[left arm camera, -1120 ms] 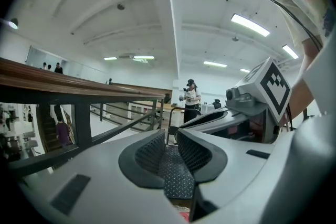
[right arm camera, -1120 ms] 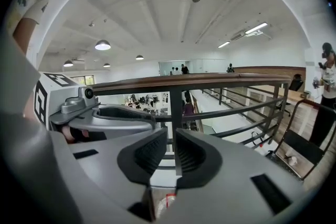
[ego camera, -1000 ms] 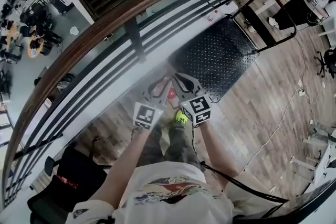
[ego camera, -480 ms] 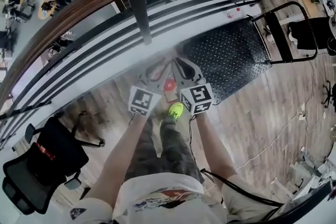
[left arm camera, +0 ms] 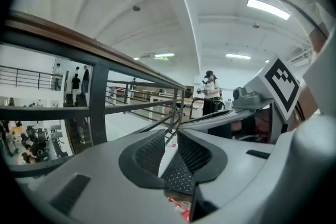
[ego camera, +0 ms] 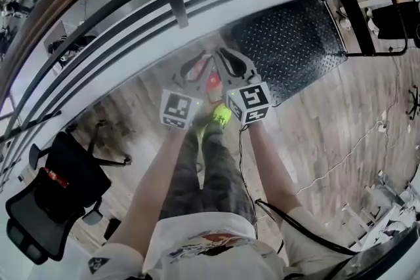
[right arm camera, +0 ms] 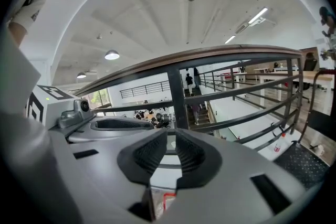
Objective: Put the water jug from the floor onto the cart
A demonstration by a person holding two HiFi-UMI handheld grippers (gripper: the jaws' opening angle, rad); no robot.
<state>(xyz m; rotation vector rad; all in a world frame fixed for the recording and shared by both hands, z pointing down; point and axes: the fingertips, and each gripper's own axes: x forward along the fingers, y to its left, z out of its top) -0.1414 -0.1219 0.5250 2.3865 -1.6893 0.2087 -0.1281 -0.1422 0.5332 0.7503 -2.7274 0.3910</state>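
The wooden floor [ego camera: 328, 134] is bounded along its upper side by a dark railing [ego camera: 98, 20]. The cart [ego camera: 295, 42], a black studded deck with a push handle [ego camera: 374, 16] at its far end, is parked beside that railing.

The water jug [ego camera: 212, 83] is still on the floor, just off the cart's near left corner and close to the person's yellow shoe [ego camera: 221, 116]. Only a clear body with a red label can be made out, directly below the two claws.

The left claw [ego camera: 197, 67] is held narrowly apart, with nothing between its pads. The right claw [ego camera: 226, 62] is closed at its tips, also on nothing. Both are poised side by side over the jug and pointed slightly downward.

The reach for the jug is judged to be the step in hand, and no grip has been made. Next, the claws would need to be opened, lowered onto the jug's neck or handle, and closed firmly before it is lifted across to the deck.
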